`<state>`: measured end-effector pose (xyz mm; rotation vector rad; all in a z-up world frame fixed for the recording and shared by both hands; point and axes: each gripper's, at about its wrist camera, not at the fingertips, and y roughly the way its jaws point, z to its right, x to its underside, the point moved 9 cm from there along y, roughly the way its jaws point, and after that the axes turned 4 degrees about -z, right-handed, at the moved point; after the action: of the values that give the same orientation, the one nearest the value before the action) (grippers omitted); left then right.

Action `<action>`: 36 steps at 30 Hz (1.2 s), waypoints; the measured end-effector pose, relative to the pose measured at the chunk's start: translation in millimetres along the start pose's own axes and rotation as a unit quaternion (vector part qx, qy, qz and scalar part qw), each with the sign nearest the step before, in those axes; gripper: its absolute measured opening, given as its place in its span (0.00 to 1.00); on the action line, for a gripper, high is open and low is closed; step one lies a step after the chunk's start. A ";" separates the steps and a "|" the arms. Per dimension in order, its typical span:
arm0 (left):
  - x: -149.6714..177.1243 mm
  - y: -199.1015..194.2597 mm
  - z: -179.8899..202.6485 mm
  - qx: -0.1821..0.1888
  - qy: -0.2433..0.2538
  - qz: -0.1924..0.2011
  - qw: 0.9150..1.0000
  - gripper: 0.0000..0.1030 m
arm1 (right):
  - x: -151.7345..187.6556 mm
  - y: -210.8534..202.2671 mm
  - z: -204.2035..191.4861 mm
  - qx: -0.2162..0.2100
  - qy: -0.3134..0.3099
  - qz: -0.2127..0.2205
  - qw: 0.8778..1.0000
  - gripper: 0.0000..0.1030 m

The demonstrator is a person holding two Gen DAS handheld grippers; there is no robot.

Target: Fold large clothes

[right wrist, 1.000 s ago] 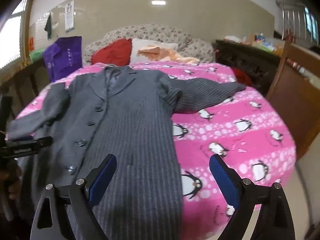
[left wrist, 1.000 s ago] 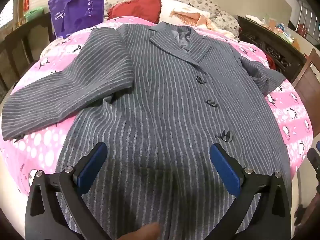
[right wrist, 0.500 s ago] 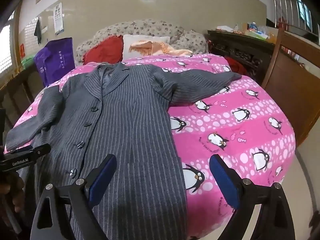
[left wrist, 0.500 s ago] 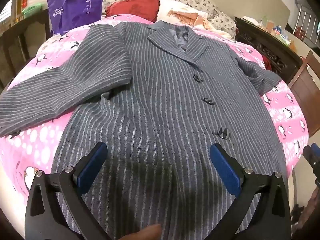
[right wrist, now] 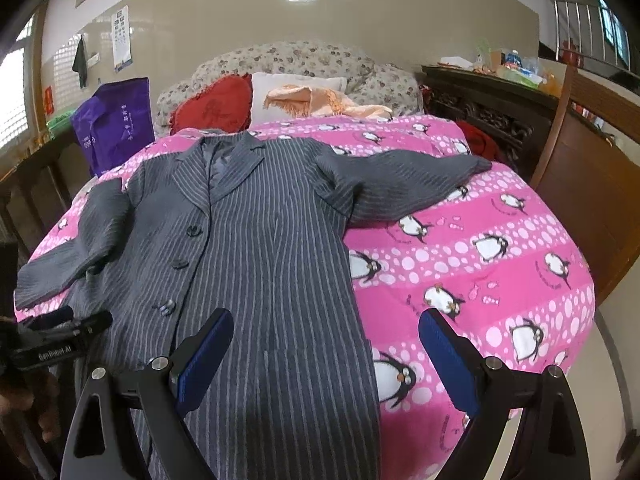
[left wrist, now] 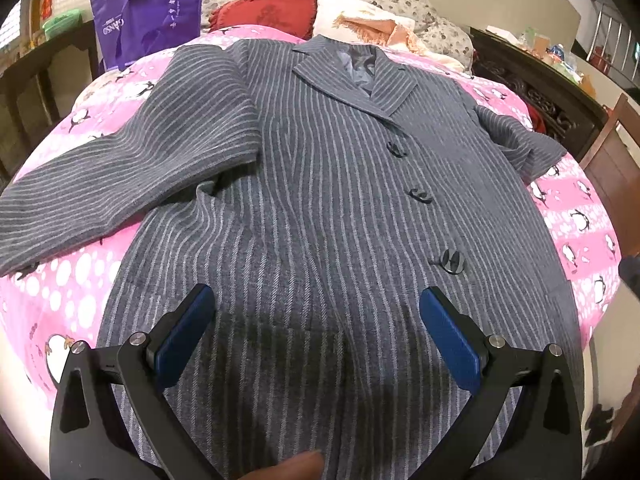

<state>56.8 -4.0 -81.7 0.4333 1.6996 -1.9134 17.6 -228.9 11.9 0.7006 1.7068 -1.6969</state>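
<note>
A long grey pinstriped coat (left wrist: 320,184) lies spread face up on a pink penguin bedspread (left wrist: 60,280), collar far, both sleeves out to the sides. It also shows in the right wrist view (right wrist: 256,240). My left gripper (left wrist: 316,312) is open and empty, hovering over the coat's lower front near the bottom button (left wrist: 452,261). My right gripper (right wrist: 326,336) is open and empty above the coat's lower right edge. The left gripper's body (right wrist: 56,340) shows at the left of the right wrist view.
Red and white pillows (right wrist: 216,104) and an orange cloth (right wrist: 320,100) lie at the bed's head. A purple bag (right wrist: 114,124) stands at the far left. A dark wooden cabinet (right wrist: 492,108) and a wooden chair (right wrist: 592,184) stand to the right of the bed.
Both grippers have moved slightly forward over the bed, so the coat looks nearer and larger. Both stay open. The coat has not moved.
</note>
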 end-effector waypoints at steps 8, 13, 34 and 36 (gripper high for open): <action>-48.5 -24.0 3.9 -0.009 0.028 0.086 0.996 1.00 | -37.1 5.2 -8.9 -0.009 -0.001 0.008 1.000 0.90; -76.5 -11.7 5.5 -0.028 0.057 0.067 0.996 1.00 | -54.1 34.5 -7.2 0.008 0.011 -0.002 1.000 0.90; -58.7 71.8 -9.4 0.021 0.034 0.025 0.999 1.00 | -23.3 141.0 15.2 0.092 0.038 -0.019 0.995 0.90; -57.3 73.4 -7.4 0.024 0.037 0.021 0.999 1.00 | -19.2 147.0 18.8 0.099 0.044 -0.031 0.994 0.90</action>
<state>144.9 9.2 -109.6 0.5604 1.6801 -1.9327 141.0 -241.9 -71.4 0.8312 1.6472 -1.9233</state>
